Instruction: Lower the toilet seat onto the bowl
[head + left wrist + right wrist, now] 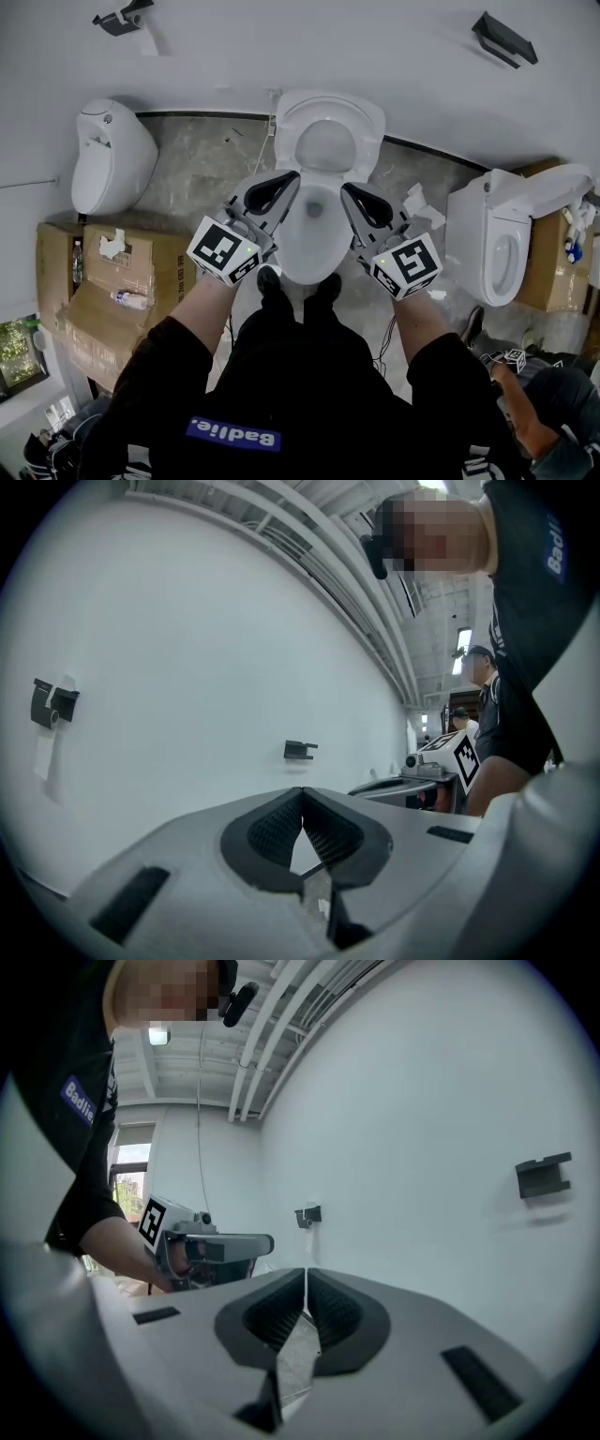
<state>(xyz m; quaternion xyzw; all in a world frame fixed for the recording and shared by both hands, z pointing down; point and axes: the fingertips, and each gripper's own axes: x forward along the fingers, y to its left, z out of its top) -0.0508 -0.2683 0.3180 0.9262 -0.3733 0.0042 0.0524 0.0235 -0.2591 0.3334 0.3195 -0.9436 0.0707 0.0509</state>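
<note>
A white toilet stands against the wall in the head view. Its seat (328,122) is raised and leans back toward the wall, above the open bowl (311,246). My left gripper (292,176) is shut and empty, its tip over the bowl's left rim, just below the raised seat. My right gripper (345,187) is also shut and empty, over the bowl's right rim. Whether either touches the seat cannot be told. In the left gripper view the left gripper (302,791) faces bare wall, jaws together. The right gripper (306,1271) shows the same in its own view.
A white urinal-like fixture (111,155) stands at the left, and a second toilet (502,239) at the right. Cardboard boxes (131,272) with a bottle (128,299) lie at the left. Dark brackets (504,37) hang on the wall. Another person (539,412) crouches at lower right.
</note>
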